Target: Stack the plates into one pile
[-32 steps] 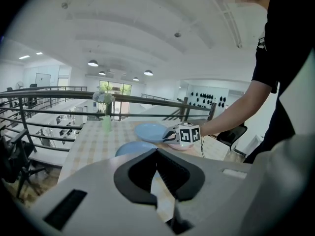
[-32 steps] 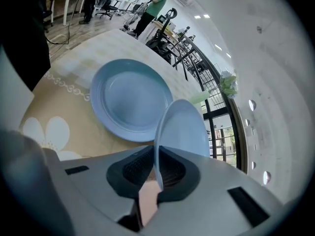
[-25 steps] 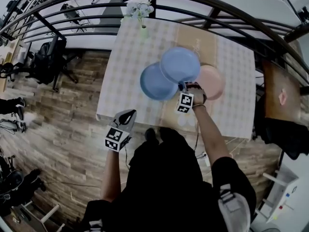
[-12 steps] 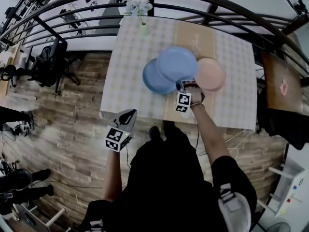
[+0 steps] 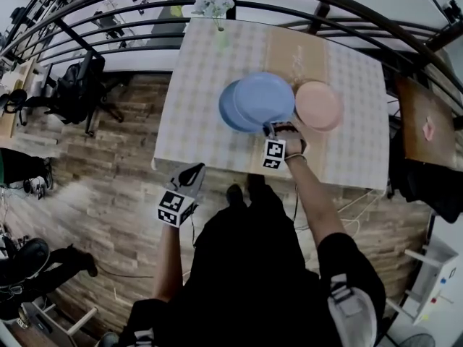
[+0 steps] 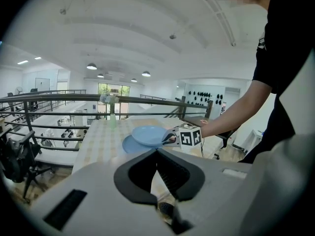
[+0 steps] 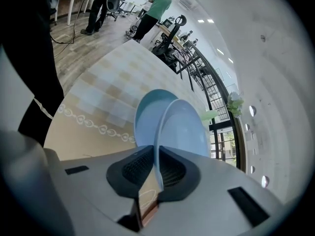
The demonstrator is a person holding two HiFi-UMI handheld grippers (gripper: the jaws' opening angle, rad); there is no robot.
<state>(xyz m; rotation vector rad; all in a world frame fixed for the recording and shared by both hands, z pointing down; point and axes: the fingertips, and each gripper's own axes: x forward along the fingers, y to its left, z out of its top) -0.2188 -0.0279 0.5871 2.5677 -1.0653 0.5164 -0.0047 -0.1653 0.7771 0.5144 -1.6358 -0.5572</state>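
Observation:
My right gripper (image 5: pixel 275 129) is shut on the near rim of a blue plate (image 5: pixel 265 97), held above the checked table (image 5: pixel 195 85). That plate hangs over most of a second blue plate (image 5: pixel 227 108) lying on the cloth. In the right gripper view the held plate (image 7: pixel 183 128) stands edge-on between the pads (image 7: pixel 135 167), with the lower blue plate (image 7: pixel 144 116) behind it. A pink plate (image 5: pixel 319 105) lies just to the right. My left gripper (image 5: pixel 190 173) hangs shut and empty over the floor, off the table's near edge. From the left gripper view both blue plates (image 6: pixel 149 134) and the right gripper (image 6: pixel 171 139) show.
A vase of flowers (image 5: pixel 218 11) stands at the table's far edge. A beige runner (image 5: pixel 293 56) crosses the cloth. A black railing (image 5: pixel 325 9) curves behind the table. A brown side table (image 5: pixel 419 132) stands at the right. People (image 7: pixel 157 6) stand far off.
The held blue plate has shifted left and now overlaps more of the lower blue plate. The left gripper has stayed where it was.

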